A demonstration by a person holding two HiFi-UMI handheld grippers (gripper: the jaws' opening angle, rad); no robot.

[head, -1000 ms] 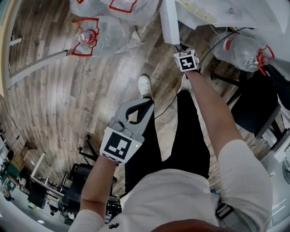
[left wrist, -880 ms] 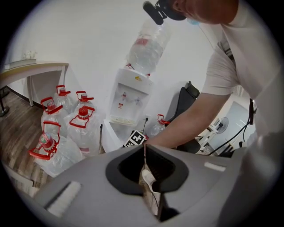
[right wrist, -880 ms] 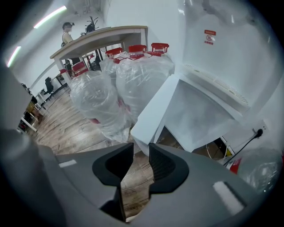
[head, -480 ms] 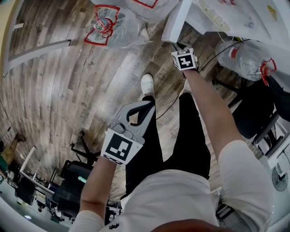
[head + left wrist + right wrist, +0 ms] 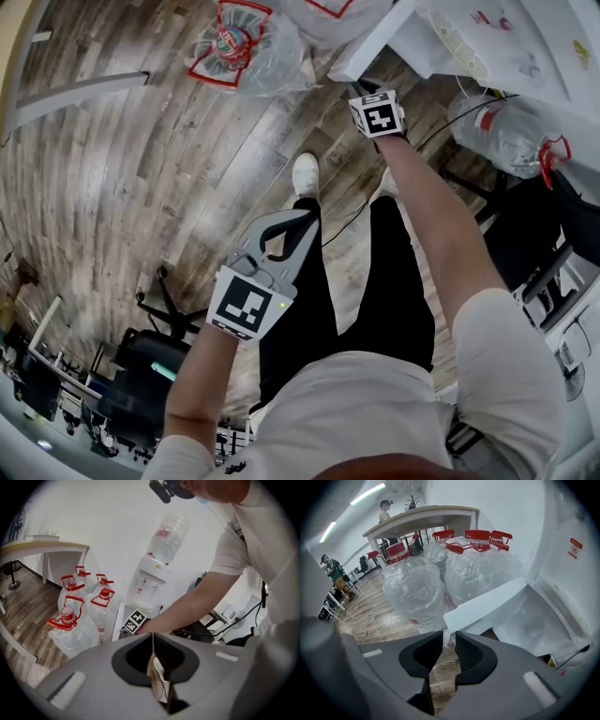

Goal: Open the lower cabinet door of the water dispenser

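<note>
My right gripper [image 5: 449,637] sat at the corner of the lower cabinet door [image 5: 487,603], jaws a little apart and just closing, nothing between them. The door stood swung out from the water dispenser [image 5: 569,569], beside the water jugs [image 5: 417,585]. My left gripper [image 5: 153,637] was pressed together, empty.

Head camera looking steeply down, tool cameras close behind their jaws, all sharing the water dispenser [image 5: 151,581].
</note>
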